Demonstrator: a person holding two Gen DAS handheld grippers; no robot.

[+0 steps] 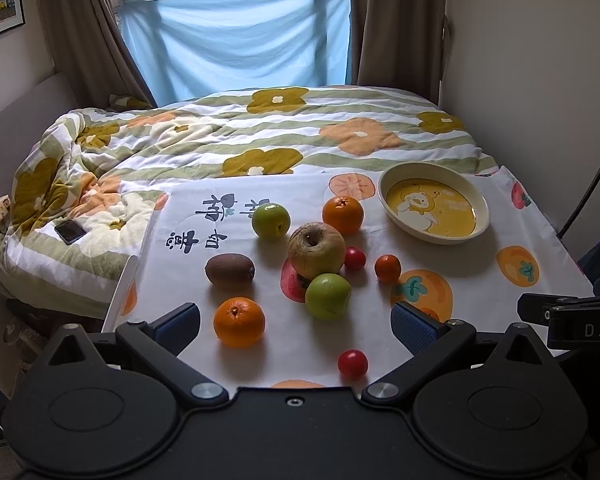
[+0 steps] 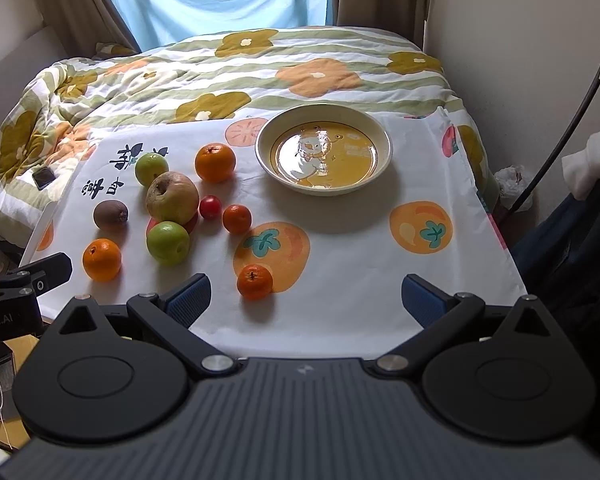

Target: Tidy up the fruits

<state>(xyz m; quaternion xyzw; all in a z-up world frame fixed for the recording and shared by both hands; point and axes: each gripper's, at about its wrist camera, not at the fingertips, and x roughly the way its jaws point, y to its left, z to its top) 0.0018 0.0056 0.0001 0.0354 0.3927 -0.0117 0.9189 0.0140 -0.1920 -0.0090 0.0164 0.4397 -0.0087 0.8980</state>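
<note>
— So, anything in the bowl [image 2: 324, 114] yet?
— Nothing; every fruit sits loose on the table [image 2: 352, 280], left of it. Left tongs [image 1: 296, 320] and right tongs [image 2: 306, 300] both gape empty at the near edge.

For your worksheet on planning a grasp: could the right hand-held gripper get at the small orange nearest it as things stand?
Probably yes. The right hand-held gripper is open and empty, and the small orange sits just ahead of its left finger, apart from the other fruit, with bare tablecloth around it.
</note>
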